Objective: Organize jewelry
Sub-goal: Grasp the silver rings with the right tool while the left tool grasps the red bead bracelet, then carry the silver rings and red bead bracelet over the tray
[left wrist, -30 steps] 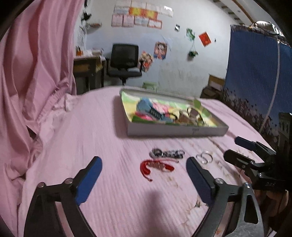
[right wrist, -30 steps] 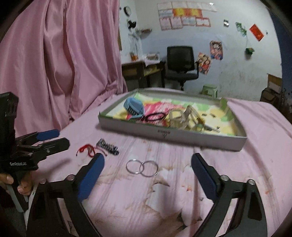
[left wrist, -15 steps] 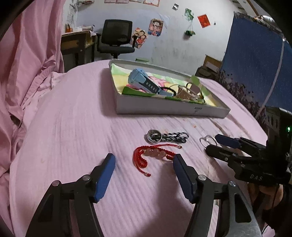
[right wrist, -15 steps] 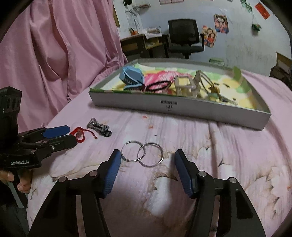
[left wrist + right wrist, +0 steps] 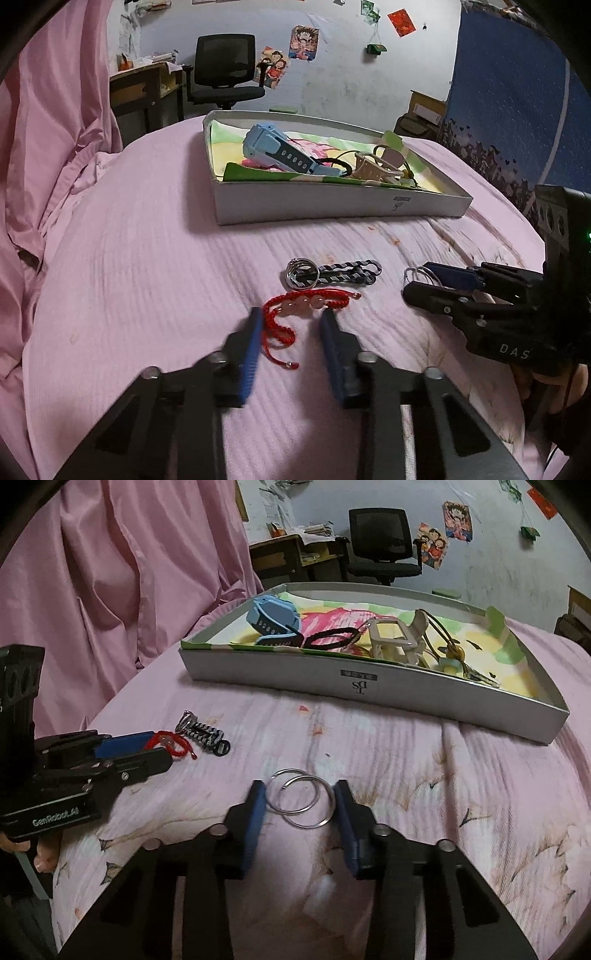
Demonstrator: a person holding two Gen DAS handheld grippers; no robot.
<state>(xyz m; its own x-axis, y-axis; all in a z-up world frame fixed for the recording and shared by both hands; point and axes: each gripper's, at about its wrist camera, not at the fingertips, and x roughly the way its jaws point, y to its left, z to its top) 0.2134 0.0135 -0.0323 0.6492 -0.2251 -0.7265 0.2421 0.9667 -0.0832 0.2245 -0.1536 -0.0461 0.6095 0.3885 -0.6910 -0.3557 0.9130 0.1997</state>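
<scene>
A red cord bracelet (image 5: 306,301) with pink beads lies on the pink cloth. My left gripper (image 5: 290,318) is low over it, open but narrowed, with the bracelet's loose cord between the blue pads. Two linked metal rings (image 5: 300,800) lie flat between the fingers of my right gripper (image 5: 299,789), which is open with its pads close to the rings' outer edges. A braided black-and-white keychain (image 5: 332,273) rests just beyond the bracelet. In the right wrist view the left gripper (image 5: 160,746) reaches in from the left over the red bracelet (image 5: 170,744).
A shallow grey tray (image 5: 332,210) further back holds a blue watch (image 5: 280,149), a black hair tie (image 5: 328,637), a beige watch and small pieces. A pink curtain (image 5: 110,572) hangs on the left, and a blue cloth (image 5: 517,110) on the right. An office chair (image 5: 225,74) and a desk stand behind.
Both grippers came down and forward to the cloth and their fingers narrowed. The left one now straddles the red bracelet's cord, the right one the two rings.
</scene>
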